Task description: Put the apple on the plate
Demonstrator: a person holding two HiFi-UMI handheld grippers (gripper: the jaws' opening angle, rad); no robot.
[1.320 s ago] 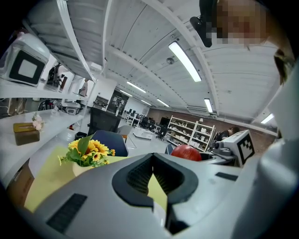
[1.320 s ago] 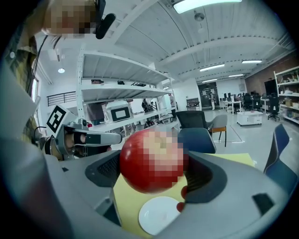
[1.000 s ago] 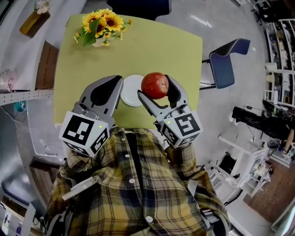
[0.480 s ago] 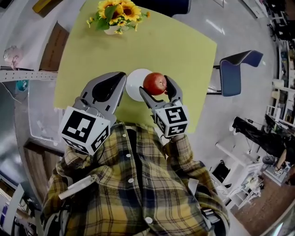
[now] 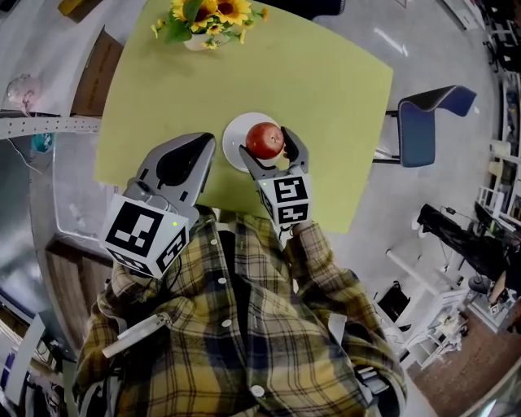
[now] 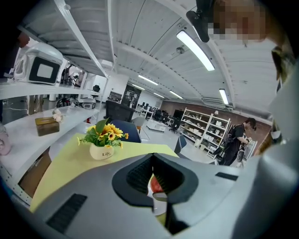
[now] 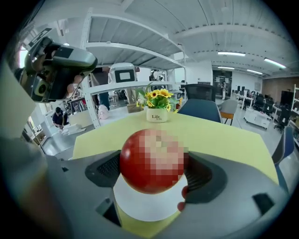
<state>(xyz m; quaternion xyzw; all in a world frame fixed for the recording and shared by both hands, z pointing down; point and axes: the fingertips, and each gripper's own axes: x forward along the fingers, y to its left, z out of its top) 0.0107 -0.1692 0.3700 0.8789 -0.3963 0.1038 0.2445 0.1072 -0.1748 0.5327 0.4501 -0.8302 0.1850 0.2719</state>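
My right gripper point(image 5: 267, 143) is shut on a red apple point(image 5: 264, 139) and holds it over a small white plate point(image 5: 234, 134) on the yellow-green table point(image 5: 334, 89). In the right gripper view the apple point(image 7: 150, 161) sits between the two jaws, with the plate point(image 7: 145, 207) directly under it; whether they touch I cannot tell. My left gripper point(image 5: 203, 148) hovers just left of the plate, jaws together and holding nothing. Through a hollow in the jaws of the left gripper point(image 6: 154, 158) a bit of the apple point(image 6: 156, 185) shows.
A white vase of sunflowers point(image 5: 207, 20) stands at the table's far edge. A blue chair point(image 5: 427, 118) is at the table's right side. A white counter point(image 5: 49, 126) with a wooden box runs along the left. Shelving and a person stand far off.
The right gripper has carried the apple forward and down, from the plate's right side to over the plate. The left gripper has stayed beside the plate, still shut.
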